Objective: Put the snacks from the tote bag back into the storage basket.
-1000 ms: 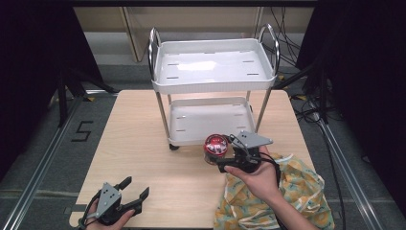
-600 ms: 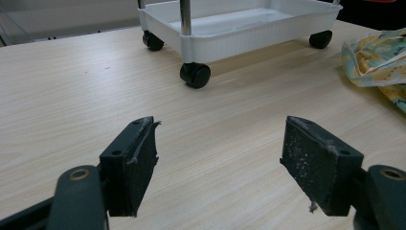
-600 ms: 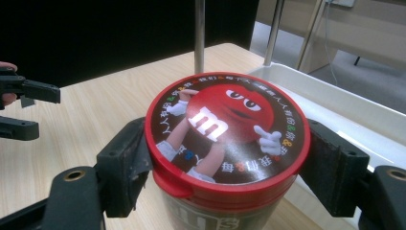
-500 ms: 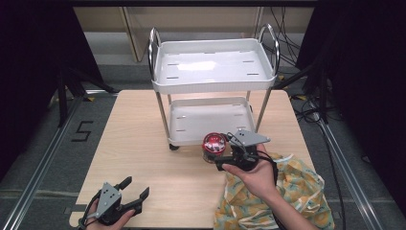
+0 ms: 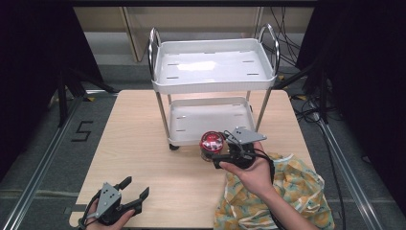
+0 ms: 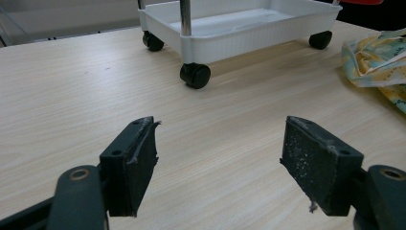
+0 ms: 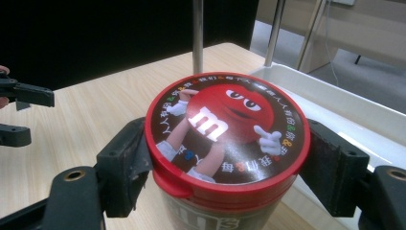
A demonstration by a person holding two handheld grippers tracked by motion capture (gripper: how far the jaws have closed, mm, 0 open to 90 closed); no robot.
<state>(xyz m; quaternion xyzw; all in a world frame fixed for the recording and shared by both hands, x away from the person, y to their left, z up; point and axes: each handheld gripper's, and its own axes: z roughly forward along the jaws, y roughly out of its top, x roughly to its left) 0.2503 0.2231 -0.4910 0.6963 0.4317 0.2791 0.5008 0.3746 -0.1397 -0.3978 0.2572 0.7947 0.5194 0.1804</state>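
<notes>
Nearest the person, the left gripper (image 5: 125,198) rests low at the front left corner of the table (image 5: 139,143), its jaws spread wide with nothing between them; its own view looks across bare wood toward the cart's castor (image 6: 195,75). It lies well apart from the work.

Further in, on the right, the right gripper (image 5: 216,155) is clamped on a candy jar (image 5: 211,146) with a red printed lid (image 7: 227,127). In the right gripper view the two black pads (image 7: 127,167) press the jar from opposite sides just under the lid's rim, so the jar stands upright between them, its long axis vertical and the lid facing up. A patterned cloth (image 5: 287,191) lies bunched on the table under and behind that forearm.

Just beyond the jar stands a white two-shelf cart (image 5: 213,67). The jar hangs at the near edge of the lower shelf (image 5: 210,120), right of the cart's near left post, and whether its base clears the shelf lip cannot be told. The shelf lies straight ahead of the jaws, so the coming move looks like a short push forward with the jar kept upright, then a lowering onto the shelf. The right hand is the nearer one by far; the left has no part in it yet.
</notes>
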